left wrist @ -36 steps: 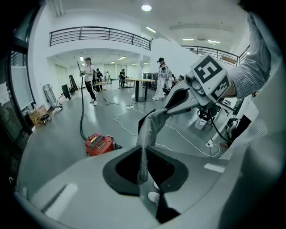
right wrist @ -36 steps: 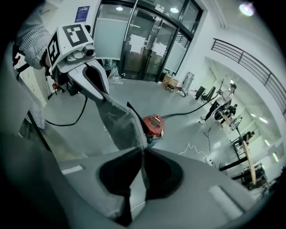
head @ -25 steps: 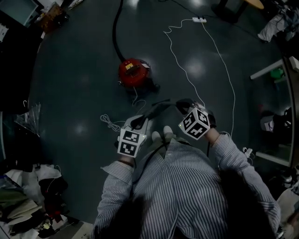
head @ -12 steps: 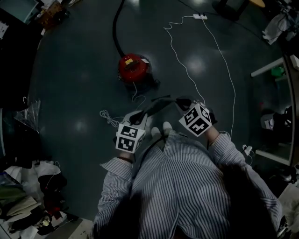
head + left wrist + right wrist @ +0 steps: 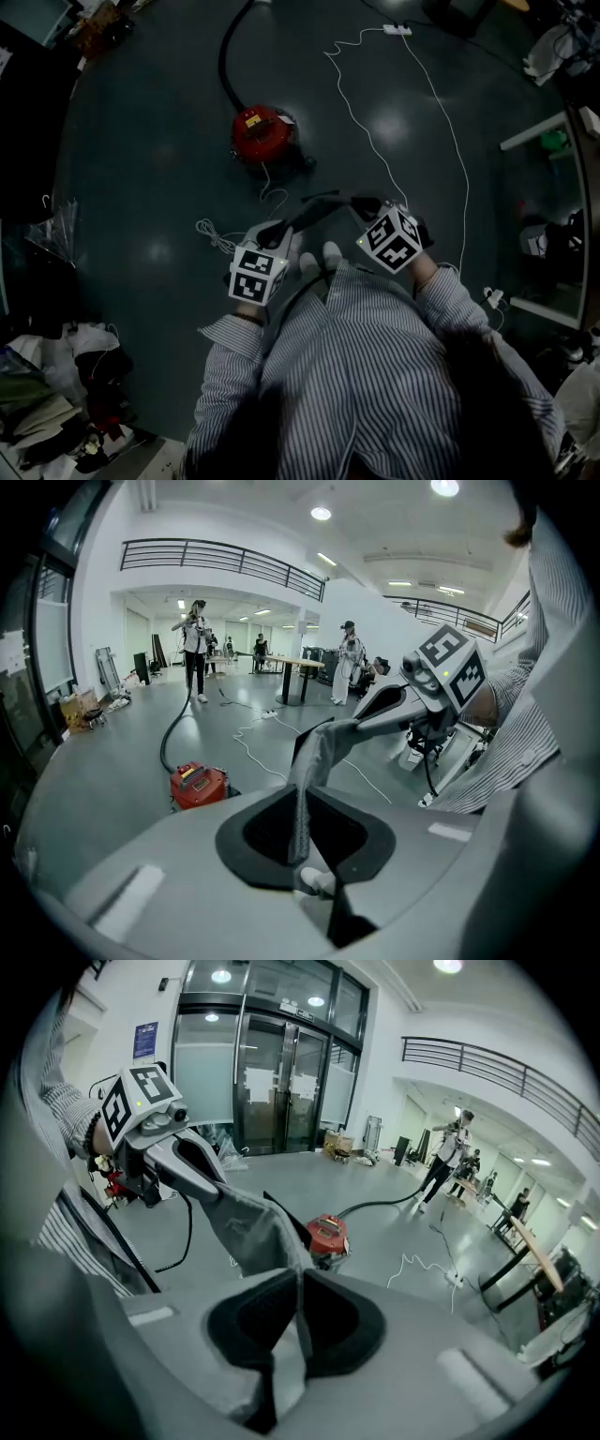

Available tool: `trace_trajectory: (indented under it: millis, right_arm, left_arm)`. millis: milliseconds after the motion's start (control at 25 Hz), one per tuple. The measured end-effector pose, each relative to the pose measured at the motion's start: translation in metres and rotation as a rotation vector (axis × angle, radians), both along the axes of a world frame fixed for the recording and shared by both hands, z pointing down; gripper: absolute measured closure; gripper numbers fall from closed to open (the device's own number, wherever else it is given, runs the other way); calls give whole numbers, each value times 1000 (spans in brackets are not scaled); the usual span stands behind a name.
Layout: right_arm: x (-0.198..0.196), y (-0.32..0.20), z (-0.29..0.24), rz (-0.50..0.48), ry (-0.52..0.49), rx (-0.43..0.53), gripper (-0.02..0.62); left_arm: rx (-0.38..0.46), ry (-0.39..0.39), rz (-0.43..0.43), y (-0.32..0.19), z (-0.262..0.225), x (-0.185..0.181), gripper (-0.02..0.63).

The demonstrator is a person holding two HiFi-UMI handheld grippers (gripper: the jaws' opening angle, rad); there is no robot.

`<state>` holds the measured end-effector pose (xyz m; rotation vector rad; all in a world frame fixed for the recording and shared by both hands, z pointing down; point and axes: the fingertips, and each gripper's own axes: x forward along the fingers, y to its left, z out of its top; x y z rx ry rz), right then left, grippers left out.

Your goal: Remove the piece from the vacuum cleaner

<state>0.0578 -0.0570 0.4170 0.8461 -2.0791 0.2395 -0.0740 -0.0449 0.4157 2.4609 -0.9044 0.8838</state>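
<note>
A grey fabric piece hangs stretched between my two grippers, above the dark floor in front of the person's striped shirt. My left gripper is shut on its one end, and the fabric runs up from between the jaws. My right gripper is shut on the other end, with the cloth pinched there too. The red vacuum cleaner stands on the floor beyond, apart from the piece; it also shows in the gripper views.
A black hose runs from the vacuum cleaner toward the top. A white cable leads to a power strip, and a coiled white cord lies near the left gripper. Clutter fills the lower left. People stand far off.
Both grippers stay shut on the fabric piece. The left gripper has drifted slightly left and down; the vacuum cleaner sits a little higher in the head view.
</note>
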Motion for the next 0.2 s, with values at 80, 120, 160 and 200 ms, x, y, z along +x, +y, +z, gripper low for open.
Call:
trace_trajectory:
  millis: [80, 120, 160, 200]
  right_arm:
    - [3, 1, 2, -2, 0, -5, 574]
    - [4, 1, 3, -3, 0, -7, 574]
    - [6, 1, 3, -2, -1, -9, 574]
    - [7, 2, 4, -2, -2, -12, 575]
  left_arm:
    - [2, 1, 2, 0, 2, 2, 574]
    - [0, 0, 4, 1, 3, 3, 574]
    - [-4, -1, 7, 2, 4, 5, 575]
    - [-7, -2, 9, 3, 5, 6, 574]
